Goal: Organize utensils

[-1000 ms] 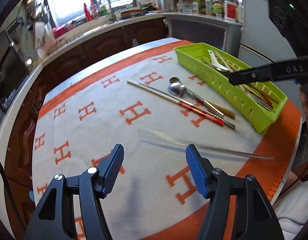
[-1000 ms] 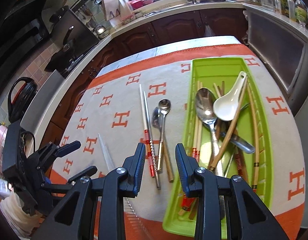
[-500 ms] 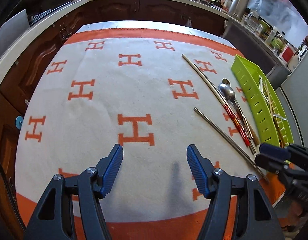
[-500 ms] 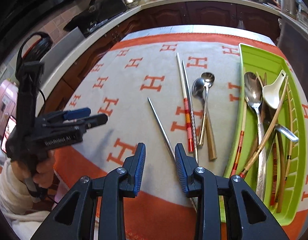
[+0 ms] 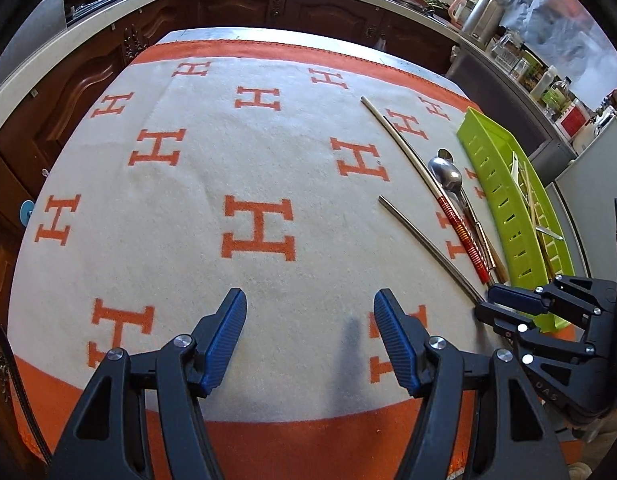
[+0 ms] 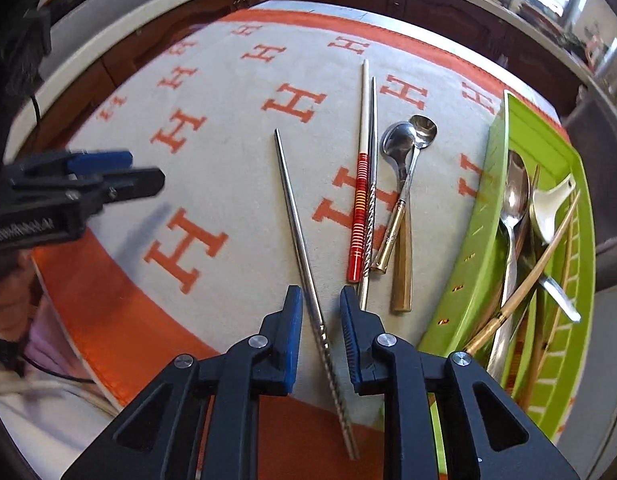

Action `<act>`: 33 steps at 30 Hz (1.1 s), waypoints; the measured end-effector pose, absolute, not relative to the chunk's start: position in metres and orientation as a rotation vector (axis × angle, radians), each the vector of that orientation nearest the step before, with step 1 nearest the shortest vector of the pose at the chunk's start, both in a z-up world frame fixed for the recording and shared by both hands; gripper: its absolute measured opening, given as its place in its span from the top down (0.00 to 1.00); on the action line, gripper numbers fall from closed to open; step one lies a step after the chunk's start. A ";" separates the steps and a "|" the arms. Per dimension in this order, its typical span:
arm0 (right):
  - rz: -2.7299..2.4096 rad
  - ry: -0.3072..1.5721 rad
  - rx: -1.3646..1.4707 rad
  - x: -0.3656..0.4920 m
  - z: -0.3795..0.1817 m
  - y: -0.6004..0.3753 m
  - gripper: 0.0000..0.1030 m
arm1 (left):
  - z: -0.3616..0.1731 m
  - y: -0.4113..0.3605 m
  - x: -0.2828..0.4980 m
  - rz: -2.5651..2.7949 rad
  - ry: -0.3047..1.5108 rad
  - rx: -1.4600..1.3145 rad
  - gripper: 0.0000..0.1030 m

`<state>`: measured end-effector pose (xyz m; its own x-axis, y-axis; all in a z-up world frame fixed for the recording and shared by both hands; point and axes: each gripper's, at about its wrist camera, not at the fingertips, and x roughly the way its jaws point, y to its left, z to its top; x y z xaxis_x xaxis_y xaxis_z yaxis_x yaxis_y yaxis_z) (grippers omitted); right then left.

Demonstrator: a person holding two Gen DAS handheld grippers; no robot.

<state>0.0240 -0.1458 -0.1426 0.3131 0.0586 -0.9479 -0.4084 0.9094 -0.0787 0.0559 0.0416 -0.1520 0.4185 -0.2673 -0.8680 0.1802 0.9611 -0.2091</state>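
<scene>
- Centrally, one right tool (image 6: 318, 312) straddles one steel chopstick (image 6: 294, 220) near the counter's front edge; its jaws, just closing, have not pinched it yet.
- One left tool (image 5: 310, 336), spread wide, holds nothing.
- Loose on the blanket (image 5: 236, 168): three chopsticks, two spoons (image 6: 404, 148).
- One green tray (image 6: 548, 128) along the right edge holds more utensils; count unclear.

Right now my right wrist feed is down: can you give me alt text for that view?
The right gripper straddles a steel chopstick lying on the cloth, its jaws just closing, pads not yet touching. Right of it lie a red chopstick, a twisted one and two spoons, then the green tray of utensils. The left gripper hovers open at left.
</scene>
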 end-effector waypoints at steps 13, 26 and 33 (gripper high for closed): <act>0.352 1.256 -0.257 0.043 -0.135 -0.141 0.95 | -0.154 0.054 0.053 -0.280 1.107 -0.130 0.37; 0.326 1.136 -0.151 0.051 -0.143 -0.120 0.92 | -0.155 0.061 0.052 -0.264 1.107 -0.154 0.37; 0.360 1.076 -0.113 0.050 -0.144 -0.129 0.90 | -0.153 0.055 0.051 -0.261 1.107 -0.127 0.37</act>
<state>0.0496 -0.1289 -0.1441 0.4233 0.2329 -0.8755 -0.3415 0.9361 0.0839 0.0506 0.0547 -0.1533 0.4208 -0.2706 -0.8658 0.1452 0.9623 -0.2302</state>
